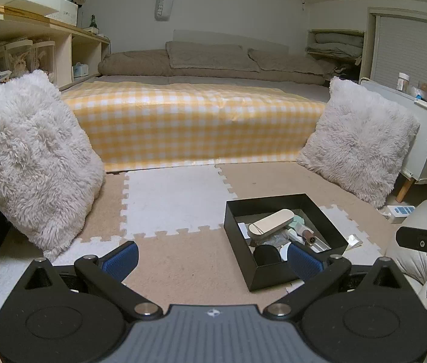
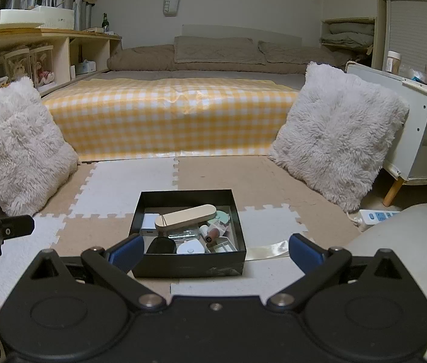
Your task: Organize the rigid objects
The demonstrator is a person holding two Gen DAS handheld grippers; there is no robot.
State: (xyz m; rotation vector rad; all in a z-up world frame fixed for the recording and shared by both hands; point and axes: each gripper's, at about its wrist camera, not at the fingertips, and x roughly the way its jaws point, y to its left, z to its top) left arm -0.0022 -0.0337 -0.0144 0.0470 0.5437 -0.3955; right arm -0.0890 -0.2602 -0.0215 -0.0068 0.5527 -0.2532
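A black open box (image 2: 189, 264) sits on the foam floor mat, also seen to the right in the left wrist view (image 1: 269, 275). It holds several small items: a long beige oval case (image 2: 184, 217) (image 1: 270, 222) on top, a black oval object (image 2: 161, 245), a white round object (image 2: 190, 247), a white cube (image 2: 148, 220) and a brown-capped tube (image 2: 211, 236). My right gripper (image 2: 215, 252) is open and empty, just in front of the box. My left gripper (image 1: 213, 257) is open and empty, left of the box.
Two fluffy white cushions (image 2: 17, 148) (image 2: 338, 133) lean at either side of a bed with a yellow checked cover (image 2: 168, 115). A white cabinet (image 2: 425, 139) and a power strip (image 2: 376, 215) are at right, wooden shelves (image 2: 47, 48) at left. A clear wrapper (image 2: 269, 249) lies beside the box.
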